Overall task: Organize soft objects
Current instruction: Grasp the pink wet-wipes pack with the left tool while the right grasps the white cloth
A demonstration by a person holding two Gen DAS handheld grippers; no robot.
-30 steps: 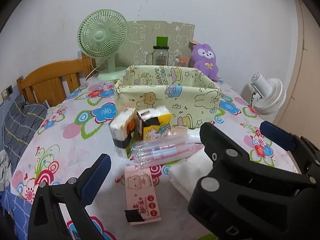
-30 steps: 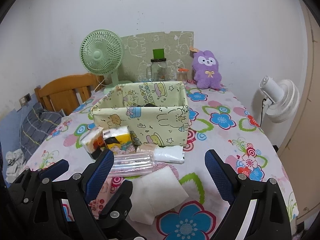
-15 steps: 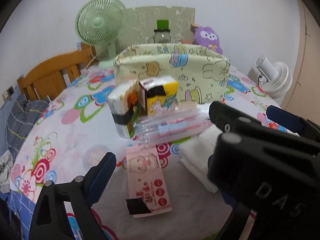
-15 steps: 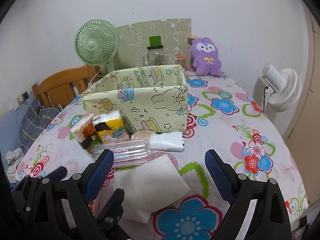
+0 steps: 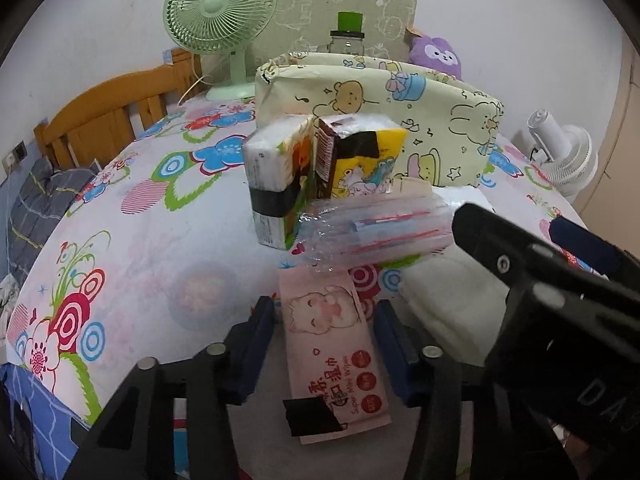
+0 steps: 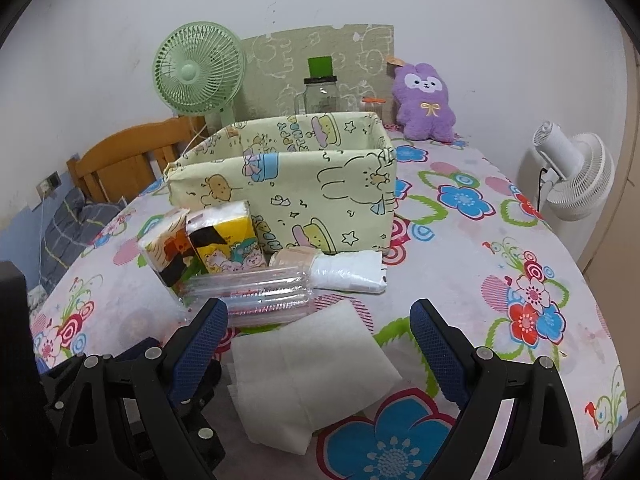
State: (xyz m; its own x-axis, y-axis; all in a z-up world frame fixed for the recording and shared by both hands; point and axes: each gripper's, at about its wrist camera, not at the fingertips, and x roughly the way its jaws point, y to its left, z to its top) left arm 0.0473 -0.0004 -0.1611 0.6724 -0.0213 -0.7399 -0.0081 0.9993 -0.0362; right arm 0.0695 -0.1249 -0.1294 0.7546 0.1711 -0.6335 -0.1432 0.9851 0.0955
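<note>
A pink wet-wipes pack (image 5: 334,356) lies flat near the table's front edge. My left gripper (image 5: 324,322) is open with one finger on each side of the pack's far end. Two tissue packs (image 5: 316,176) stand upright beside a clear plastic-wrapped pack (image 5: 376,234), in front of a yellow cartoon fabric bin (image 6: 288,176). A folded white cloth (image 6: 308,376) lies near the front edge. My right gripper (image 6: 320,354) is open, its fingers on either side of the cloth. A white pouch (image 6: 348,274) lies by the bin.
A green fan (image 6: 198,72), a glass jar (image 6: 322,94) and a purple plush rabbit (image 6: 424,102) stand at the back of the floral-clothed table (image 6: 480,240). A white fan (image 6: 576,176) is off the right edge. A wooden chair (image 5: 104,120) stands at left.
My left gripper has dropped down and forward so its fingers now straddle the pink wipes pack. My right gripper has moved slightly closer over the white cloth.
</note>
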